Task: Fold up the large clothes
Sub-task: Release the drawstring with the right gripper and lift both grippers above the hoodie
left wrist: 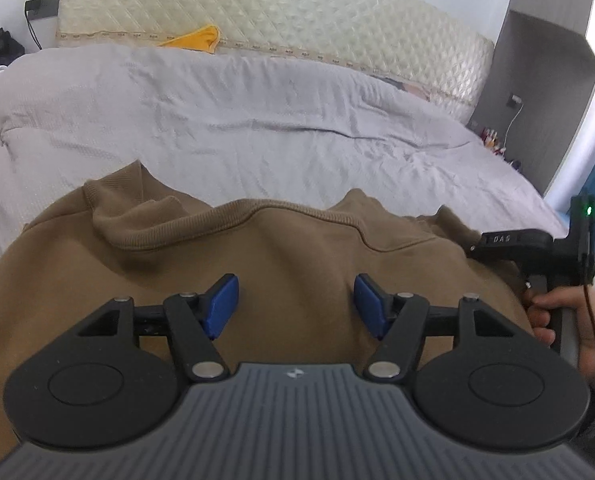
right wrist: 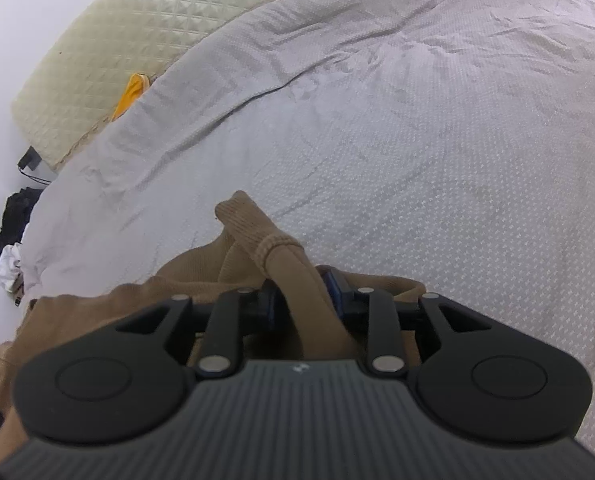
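brown sweater [left wrist: 257,264] on a grey bedspread [left wrist: 257,120]
left gripper [left wrist: 295,304] open above it; right gripper [right wrist: 303,300] pinches a sleeve [right wrist: 281,264]; quilted mattress [left wrist: 257,4] behind.

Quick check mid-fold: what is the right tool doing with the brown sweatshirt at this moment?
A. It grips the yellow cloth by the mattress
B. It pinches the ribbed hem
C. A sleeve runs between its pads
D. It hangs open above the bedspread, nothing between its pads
C: in the right wrist view the sleeve of the brown sweatshirt runs up between the blue pads of the right tool, its ribbed cuff beyond them.
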Demonstrator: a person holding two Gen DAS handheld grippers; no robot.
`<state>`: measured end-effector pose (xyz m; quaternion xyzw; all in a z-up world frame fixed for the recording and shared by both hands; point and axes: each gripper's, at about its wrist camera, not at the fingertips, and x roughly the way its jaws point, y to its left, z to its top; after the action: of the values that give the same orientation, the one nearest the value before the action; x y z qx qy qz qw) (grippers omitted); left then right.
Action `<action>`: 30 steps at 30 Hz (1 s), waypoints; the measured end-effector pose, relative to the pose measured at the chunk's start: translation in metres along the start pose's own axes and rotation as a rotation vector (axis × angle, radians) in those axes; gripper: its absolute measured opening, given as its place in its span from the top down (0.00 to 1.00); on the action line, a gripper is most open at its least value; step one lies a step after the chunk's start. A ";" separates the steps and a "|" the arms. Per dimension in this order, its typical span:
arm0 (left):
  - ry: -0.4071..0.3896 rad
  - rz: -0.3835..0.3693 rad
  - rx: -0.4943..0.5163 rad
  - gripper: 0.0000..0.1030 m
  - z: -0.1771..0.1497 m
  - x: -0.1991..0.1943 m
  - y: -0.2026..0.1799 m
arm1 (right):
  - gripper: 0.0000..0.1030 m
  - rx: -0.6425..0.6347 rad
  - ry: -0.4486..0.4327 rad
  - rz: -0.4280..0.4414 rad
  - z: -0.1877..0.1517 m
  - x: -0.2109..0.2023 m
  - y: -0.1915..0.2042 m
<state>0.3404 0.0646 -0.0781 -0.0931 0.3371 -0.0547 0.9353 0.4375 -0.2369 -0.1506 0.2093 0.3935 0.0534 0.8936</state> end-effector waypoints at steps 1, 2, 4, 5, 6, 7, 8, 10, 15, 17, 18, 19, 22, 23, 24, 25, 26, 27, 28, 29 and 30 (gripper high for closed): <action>0.009 0.006 0.004 0.32 0.000 0.002 0.000 | 0.68 0.000 0.000 -0.008 0.000 -0.001 0.001; 0.018 0.008 -0.001 0.32 0.001 0.006 0.002 | 0.65 0.005 -0.002 -0.016 0.000 -0.002 0.001; 0.034 0.010 -0.015 0.32 0.001 0.009 0.007 | 0.57 0.028 -0.008 -0.031 0.001 -0.008 0.001; 0.039 0.014 -0.013 0.31 -0.001 0.011 0.007 | 0.56 0.037 -0.014 -0.035 0.001 -0.014 0.002; 0.040 0.020 -0.006 0.31 -0.002 0.013 0.007 | 0.52 0.046 -0.018 -0.039 0.002 -0.020 0.002; 0.040 0.025 0.002 0.31 -0.002 0.013 0.006 | 0.45 0.052 -0.027 -0.047 0.002 -0.030 0.003; 0.039 0.031 0.008 0.30 -0.003 0.014 0.005 | 0.40 0.047 -0.042 -0.052 0.001 -0.039 0.005; 0.040 0.035 0.008 0.30 -0.003 0.015 0.005 | 0.27 0.011 -0.081 -0.055 -0.001 -0.060 0.009; 0.038 0.038 0.004 0.30 -0.004 0.015 0.006 | 0.26 -0.089 -0.205 -0.017 -0.018 -0.119 0.021; 0.037 0.040 0.006 0.30 -0.005 0.014 0.006 | 0.26 -0.129 -0.227 0.034 -0.030 -0.134 0.032; 0.036 0.040 0.008 0.30 -0.005 0.013 0.006 | 0.26 -0.143 -0.229 0.053 -0.034 -0.138 0.038; 0.035 0.040 0.007 0.30 -0.005 0.012 0.006 | 0.26 -0.158 -0.229 0.073 -0.040 -0.140 0.046; 0.032 0.045 0.014 0.30 -0.006 0.010 0.005 | 0.27 -0.187 -0.211 0.111 -0.051 -0.136 0.067; 0.028 0.046 0.013 0.30 -0.007 0.008 0.005 | 0.27 -0.202 -0.196 0.121 -0.056 -0.133 0.073; 0.023 0.047 0.015 0.30 -0.007 0.007 0.004 | 0.30 -0.216 -0.187 0.124 -0.061 -0.131 0.078; 0.018 0.049 0.017 0.30 -0.008 0.005 0.004 | 0.32 -0.233 -0.176 0.121 -0.065 -0.128 0.083; 0.010 0.051 0.016 0.30 -0.009 0.003 0.004 | 0.35 -0.246 -0.168 0.121 -0.068 -0.125 0.086; 0.001 0.052 0.012 0.30 -0.010 0.001 0.004 | 0.42 -0.266 -0.155 0.119 -0.072 -0.121 0.088; -0.005 0.052 0.009 0.30 -0.010 -0.001 0.004 | 0.49 -0.283 -0.141 0.111 -0.077 -0.118 0.091; -0.013 0.055 0.005 0.30 -0.010 -0.004 0.003 | 0.51 -0.303 -0.124 0.098 -0.080 -0.113 0.093; -0.022 0.058 0.004 0.30 -0.011 -0.007 0.003 | 0.51 -0.317 -0.121 0.096 -0.085 -0.111 0.097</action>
<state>0.3279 0.0668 -0.0825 -0.0818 0.3290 -0.0271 0.9404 0.3067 -0.1500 -0.0861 0.0872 0.3153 0.1448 0.9338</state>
